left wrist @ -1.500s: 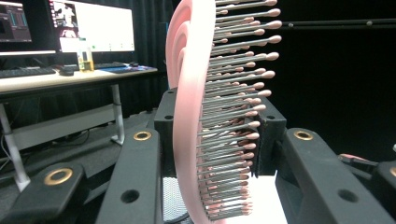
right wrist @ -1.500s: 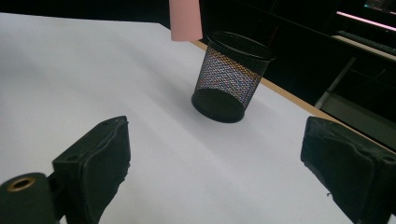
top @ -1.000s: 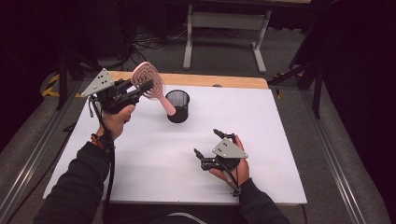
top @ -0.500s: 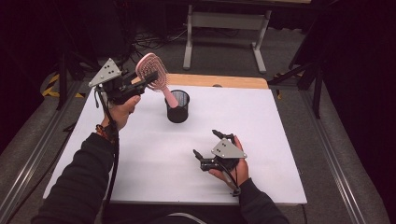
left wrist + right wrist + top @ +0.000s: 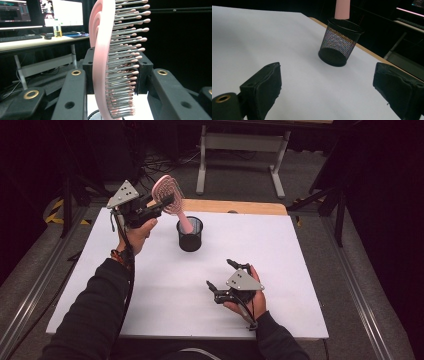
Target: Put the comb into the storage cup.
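A: Start nearest us. What is the right gripper (image 5: pixel 222 279) doing?

B: It rests low on the white desk (image 5: pixel 300 270) at the near right, jaws spread wide with nothing between them. In the right gripper view it looks across bare desk toward the black mesh cup (image 5: pixel 340 42), which stands well apart from it.

A: And the left gripper (image 5: pixel 167 202)?

B: Farther back on the left, raised above the desk. Its jaws are clamped on the head of the pink hairbrush (image 5: pixel 169 195). The left gripper view shows the head edge-on between the two jaws, bristles (image 5: pixel 125 62) pointing to one side.

A: Where does the brush sit relative to the cup?

B: That is what the next move depends on. The brush's long axis runs at a slant: head up and to the left in the gripper, handle (image 5: pixel 185 224) angling down and right into the mouth of the cup (image 5: pixel 190 236). In the right gripper view the pink handle end (image 5: pixel 342 10) shows at the rim. Whether it touches the bottom I cannot tell.

A: So which hand finishes it?

B: The left, I'd judge; it holds the brush and is much nearer the cup. It looks like a matter of lowering the handle further in, then letting go so the head leans on the rim. The cup is light mesh, so a sideways push from the handle could tip it.

A: Beyond that?

B: A wooden strip (image 5: pixel 235 207) at the desk's far edge, then a grey floor with a metal frame (image 5: pixel 240 150).
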{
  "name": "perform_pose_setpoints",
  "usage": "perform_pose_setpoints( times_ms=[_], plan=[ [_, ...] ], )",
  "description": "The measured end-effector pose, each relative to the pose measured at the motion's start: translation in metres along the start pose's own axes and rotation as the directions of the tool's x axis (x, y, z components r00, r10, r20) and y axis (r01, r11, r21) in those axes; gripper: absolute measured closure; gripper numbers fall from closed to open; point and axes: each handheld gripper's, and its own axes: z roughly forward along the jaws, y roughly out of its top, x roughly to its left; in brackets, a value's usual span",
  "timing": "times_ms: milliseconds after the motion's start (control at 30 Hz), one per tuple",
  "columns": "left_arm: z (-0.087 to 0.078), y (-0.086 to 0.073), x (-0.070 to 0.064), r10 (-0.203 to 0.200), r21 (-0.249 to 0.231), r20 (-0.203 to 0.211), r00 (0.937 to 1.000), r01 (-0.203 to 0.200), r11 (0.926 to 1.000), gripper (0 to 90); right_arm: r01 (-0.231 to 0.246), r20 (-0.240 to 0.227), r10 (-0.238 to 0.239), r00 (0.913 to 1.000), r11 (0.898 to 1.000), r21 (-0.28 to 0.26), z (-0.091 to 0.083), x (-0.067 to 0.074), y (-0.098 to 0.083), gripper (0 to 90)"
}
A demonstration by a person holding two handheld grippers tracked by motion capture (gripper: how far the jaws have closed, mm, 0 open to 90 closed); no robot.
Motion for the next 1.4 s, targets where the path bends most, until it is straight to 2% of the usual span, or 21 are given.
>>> perform_pose_setpoints(
  times_ms=[567,867,1400],
  plan=[
    [0.017,-0.01,0.005,-0.009,0.044,-0.03,0.9995,0.01,0.999,63.8,0.01,-0.011,-0.01,0.9999,1.0,-0.002,0.0,0.002,0.0,9.0],
    [0.023,-0.02,0.007,-0.021,0.059,-0.042,0.9989,0.023,0.998,63.7,0.017,-0.015,-0.016,0.9998,1.0,0.011,0.002,0.003,0.0,8.7],
    [0.03,-0.04,0.003,-0.04,0.095,-0.029,0.9988,0.042,0.9946,63.7,0.019,-0.014,-0.018,0.9997,1.0,0.018,0.002,0.003,-0.001,8.7]
  ],
)
